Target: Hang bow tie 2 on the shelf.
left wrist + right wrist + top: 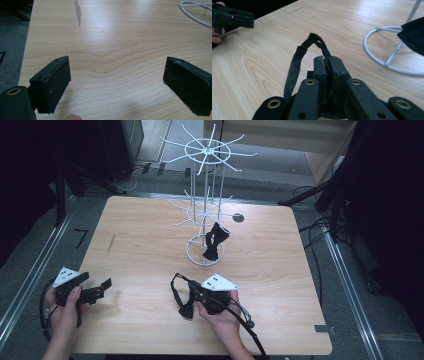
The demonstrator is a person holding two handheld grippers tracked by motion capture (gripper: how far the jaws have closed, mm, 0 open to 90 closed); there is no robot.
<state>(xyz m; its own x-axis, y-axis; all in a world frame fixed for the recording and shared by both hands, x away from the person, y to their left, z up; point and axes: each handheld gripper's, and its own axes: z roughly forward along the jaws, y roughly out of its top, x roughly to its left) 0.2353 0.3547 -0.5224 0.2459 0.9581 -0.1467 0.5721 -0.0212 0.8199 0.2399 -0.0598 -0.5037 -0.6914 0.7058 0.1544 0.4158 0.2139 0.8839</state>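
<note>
Right gripper (196,292) has its jaws closed on the strap of a black bow tie (186,308), near the middle of the table's (140,245) near edge; in the right gripper view the strap (294,65) loops up out of the pinched pads with its clasp at the top, the bow part resting on the wood just beside the hand. Left gripper (102,287) sits near the near-left corner, jaws wide apart, nothing between them (bare wood in its own view). White wire rack (206,210) stands toward the far edge, a second black bow tie (214,241) already hanging on it low over the ring base. Step in hand looks like pick-up done, carry to rack pending. Next move probably calls for lifting the tie clear, carrying it toward a free prong, and holding the strap loop open enough to slip over the wire; the left gripper may need to help spread the loop.
</note>
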